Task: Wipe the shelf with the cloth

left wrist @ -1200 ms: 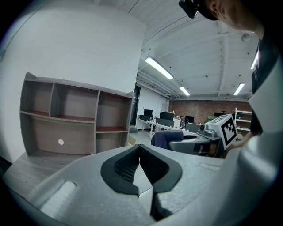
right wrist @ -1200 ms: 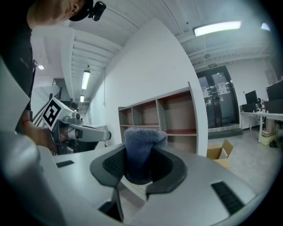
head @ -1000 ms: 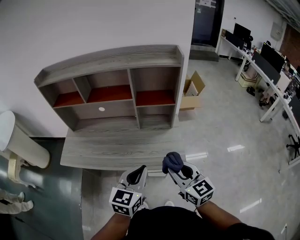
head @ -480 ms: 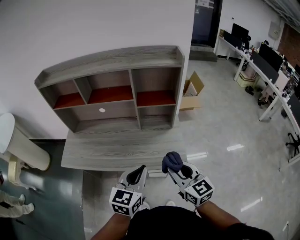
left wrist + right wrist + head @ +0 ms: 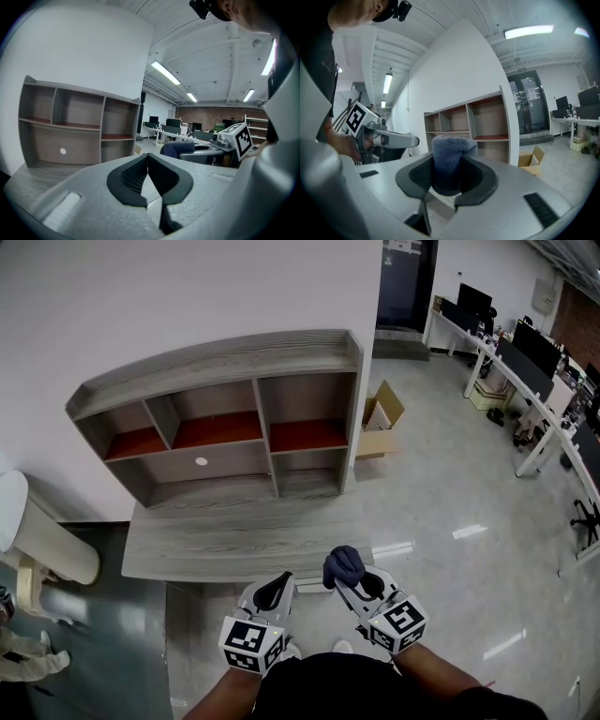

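A grey wooden shelf unit (image 5: 220, 418) with several open compartments and red-brown boards stands on a grey desktop (image 5: 244, 538) against the white wall; it also shows in the left gripper view (image 5: 77, 126) and the right gripper view (image 5: 468, 126). My right gripper (image 5: 349, 579) is shut on a bunched dark blue cloth (image 5: 343, 563), which sticks up between its jaws (image 5: 450, 161). It hovers just in front of the desktop's near edge. My left gripper (image 5: 272, 589) is beside it, shut with nothing between its jaws (image 5: 147, 176).
An open cardboard box (image 5: 382, 420) sits on the floor right of the shelf. A white rounded object (image 5: 37, 521) stands at the left. Office desks with monitors (image 5: 530, 362) line the far right. The floor is glossy grey.
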`<action>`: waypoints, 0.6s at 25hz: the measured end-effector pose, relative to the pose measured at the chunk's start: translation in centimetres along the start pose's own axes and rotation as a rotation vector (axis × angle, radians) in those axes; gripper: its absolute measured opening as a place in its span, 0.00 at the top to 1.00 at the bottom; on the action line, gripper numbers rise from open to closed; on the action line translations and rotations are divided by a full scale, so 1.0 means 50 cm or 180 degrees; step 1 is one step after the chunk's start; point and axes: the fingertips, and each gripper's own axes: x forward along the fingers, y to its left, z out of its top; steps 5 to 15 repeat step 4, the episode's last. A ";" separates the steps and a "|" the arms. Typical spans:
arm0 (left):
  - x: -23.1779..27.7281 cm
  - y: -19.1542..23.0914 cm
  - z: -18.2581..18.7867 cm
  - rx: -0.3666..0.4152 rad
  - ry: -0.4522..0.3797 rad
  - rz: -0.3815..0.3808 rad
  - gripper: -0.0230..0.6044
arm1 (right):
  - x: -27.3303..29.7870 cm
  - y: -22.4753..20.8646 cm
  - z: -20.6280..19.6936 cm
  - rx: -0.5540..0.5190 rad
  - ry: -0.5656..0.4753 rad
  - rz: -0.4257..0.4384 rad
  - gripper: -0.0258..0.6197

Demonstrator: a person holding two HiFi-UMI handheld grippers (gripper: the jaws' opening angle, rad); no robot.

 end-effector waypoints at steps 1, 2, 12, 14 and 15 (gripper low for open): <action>-0.001 -0.001 0.000 0.0001 0.0000 -0.0004 0.95 | -0.001 0.000 0.000 0.0001 -0.0003 -0.0003 0.77; -0.001 -0.002 -0.001 0.0003 0.0000 -0.0007 0.95 | -0.002 0.000 0.000 0.0001 -0.0006 -0.0007 0.77; -0.002 -0.004 -0.002 0.0007 -0.0003 -0.0012 0.95 | -0.003 0.001 -0.001 0.0001 -0.0009 -0.0013 0.77; -0.002 -0.004 -0.002 0.0007 -0.0003 -0.0012 0.95 | -0.003 0.001 -0.001 0.0001 -0.0009 -0.0013 0.77; -0.002 -0.004 -0.002 0.0007 -0.0003 -0.0012 0.95 | -0.003 0.001 -0.001 0.0001 -0.0009 -0.0013 0.77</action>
